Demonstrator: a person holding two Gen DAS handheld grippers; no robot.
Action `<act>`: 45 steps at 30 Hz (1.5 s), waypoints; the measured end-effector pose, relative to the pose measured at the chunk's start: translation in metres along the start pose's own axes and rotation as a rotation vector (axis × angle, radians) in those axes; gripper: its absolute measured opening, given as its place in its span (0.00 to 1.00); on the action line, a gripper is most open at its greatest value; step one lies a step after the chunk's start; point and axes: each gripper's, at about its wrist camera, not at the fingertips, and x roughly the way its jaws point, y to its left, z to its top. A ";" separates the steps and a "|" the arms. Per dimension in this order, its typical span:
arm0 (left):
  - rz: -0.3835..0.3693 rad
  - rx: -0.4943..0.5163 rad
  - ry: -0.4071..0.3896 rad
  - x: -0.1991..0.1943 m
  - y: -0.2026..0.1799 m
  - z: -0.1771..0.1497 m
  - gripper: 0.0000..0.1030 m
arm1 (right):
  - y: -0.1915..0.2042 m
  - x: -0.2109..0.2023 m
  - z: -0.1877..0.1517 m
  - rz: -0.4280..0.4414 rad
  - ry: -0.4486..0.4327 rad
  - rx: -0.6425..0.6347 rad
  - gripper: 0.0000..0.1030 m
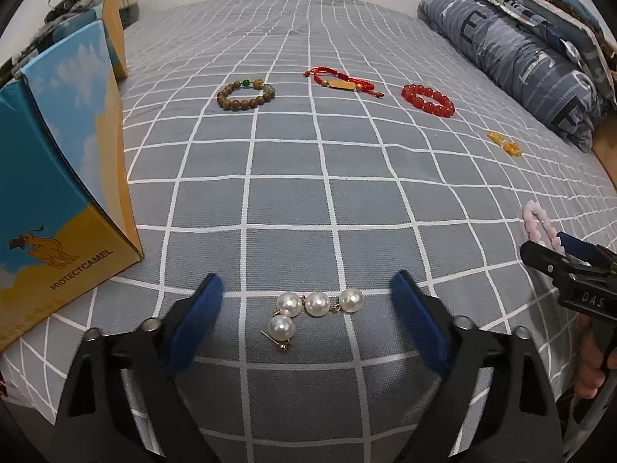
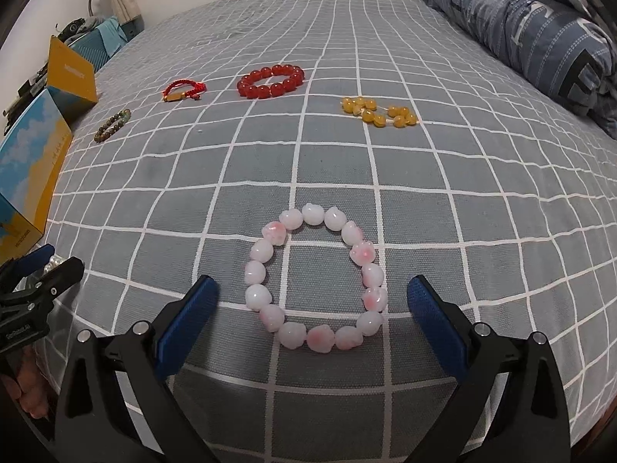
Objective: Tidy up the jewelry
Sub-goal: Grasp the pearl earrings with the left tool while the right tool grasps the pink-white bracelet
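Pearl earrings lie on the grey checked bed between the wide-apart fingers of my left gripper, not touched. My right gripper stands wide around the pink bead bracelet, its fingers apart from the beads. Other bracelets lie farther away.

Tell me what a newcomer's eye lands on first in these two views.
First, the ring of pale pink and white carved beads lying on the grey checked bedsheet between the open blue pads of the right gripper. Next, the cluster of four white pearl earrings between the open left gripper. Farther back, the glossy red round-bead bracelet stands out.
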 end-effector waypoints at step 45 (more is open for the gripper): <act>-0.007 -0.045 -0.010 -0.032 0.011 0.014 0.10 | -0.007 -0.046 0.009 -0.031 -0.135 0.061 0.17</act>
